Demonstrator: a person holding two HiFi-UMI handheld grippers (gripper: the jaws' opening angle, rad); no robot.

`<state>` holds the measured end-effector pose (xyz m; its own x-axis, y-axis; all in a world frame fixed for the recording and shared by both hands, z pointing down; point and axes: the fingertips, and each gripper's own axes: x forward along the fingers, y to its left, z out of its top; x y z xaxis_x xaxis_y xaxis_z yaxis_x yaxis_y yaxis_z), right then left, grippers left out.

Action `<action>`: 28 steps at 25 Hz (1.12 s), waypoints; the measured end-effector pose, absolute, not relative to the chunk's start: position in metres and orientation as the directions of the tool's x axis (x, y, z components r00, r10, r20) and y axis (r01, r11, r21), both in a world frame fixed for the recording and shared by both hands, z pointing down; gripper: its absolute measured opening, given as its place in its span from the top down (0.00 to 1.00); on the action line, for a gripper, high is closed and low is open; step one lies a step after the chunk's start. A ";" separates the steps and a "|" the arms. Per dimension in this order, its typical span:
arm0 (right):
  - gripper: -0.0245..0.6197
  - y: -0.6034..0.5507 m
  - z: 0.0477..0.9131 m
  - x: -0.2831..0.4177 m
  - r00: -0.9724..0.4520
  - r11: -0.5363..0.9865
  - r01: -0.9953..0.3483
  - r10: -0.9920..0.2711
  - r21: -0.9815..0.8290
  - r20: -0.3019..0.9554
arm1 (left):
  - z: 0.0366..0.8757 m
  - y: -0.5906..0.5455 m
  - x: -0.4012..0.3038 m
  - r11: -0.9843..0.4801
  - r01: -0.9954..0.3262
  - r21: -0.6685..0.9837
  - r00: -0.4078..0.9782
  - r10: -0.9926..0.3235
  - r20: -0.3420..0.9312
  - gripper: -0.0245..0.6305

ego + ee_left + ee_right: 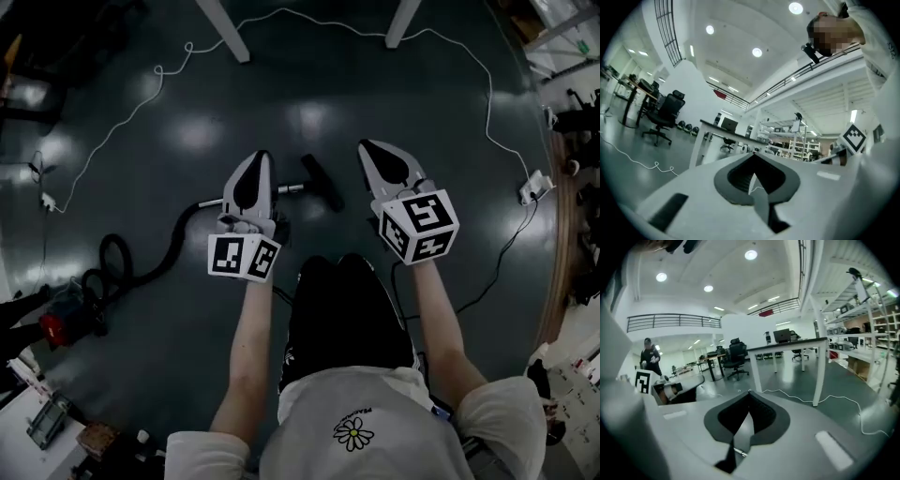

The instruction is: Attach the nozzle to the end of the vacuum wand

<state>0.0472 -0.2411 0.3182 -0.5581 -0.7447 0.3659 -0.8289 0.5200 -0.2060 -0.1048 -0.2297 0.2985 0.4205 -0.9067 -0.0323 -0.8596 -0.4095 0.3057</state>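
Note:
On the dark floor lies a black nozzle (pixel 322 181) at the end of a silver wand (pixel 290 188), between my two raised grippers. A black hose (pixel 155 260) runs from the wand to a red vacuum body (pixel 60 324) at the left. The left gripper (pixel 263 156) is held over the wand, shut, with nothing in it. My right gripper (pixel 366 145) hangs to the right of the nozzle, also shut and empty. In the left gripper view the left gripper (pixel 753 154) points level into the room. The right gripper (pixel 749 392) aims slightly downward in its own view.
A white cable (pixel 281 17) loops across the floor to a power strip (pixel 533 185) at the right. Two white table legs (pixel 228 34) stand at the top. An office chair (pixel 663 110) and a white table (pixel 787 350) stand further off.

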 end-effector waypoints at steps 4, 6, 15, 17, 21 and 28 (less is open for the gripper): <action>0.95 -0.196 0.158 0.081 -0.461 0.390 -0.886 -0.803 -0.251 0.379 | 0.127 -0.185 -0.096 -0.341 -0.891 0.300 0.345 -0.938 -0.043 0.96; 0.95 -0.176 0.103 0.093 -0.425 0.363 -0.903 -0.834 -0.229 0.352 | 0.071 -0.167 -0.091 -0.352 -0.894 0.278 0.345 -0.936 -0.074 0.96; 0.95 -0.088 0.036 0.129 -0.308 0.262 -0.941 -0.925 -0.214 0.221 | -0.013 -0.087 -0.084 -0.355 -0.910 0.213 0.310 -0.925 -0.221 0.96; 0.95 -0.084 0.031 0.128 -0.314 0.274 -0.941 -0.925 -0.198 0.213 | -0.021 -0.085 -0.079 -0.373 -0.907 0.195 0.326 -0.916 -0.235 0.96; 0.95 -0.078 0.020 0.122 -0.333 0.303 -0.938 -0.923 -0.169 0.193 | -0.033 -0.086 -0.070 -0.402 -0.898 0.177 0.353 -0.900 -0.254 0.96; 0.95 -0.080 0.004 0.127 -0.352 0.332 -0.933 -0.923 -0.143 0.155 | -0.040 -0.090 -0.048 -0.440 -0.885 0.152 0.391 -0.880 -0.271 0.96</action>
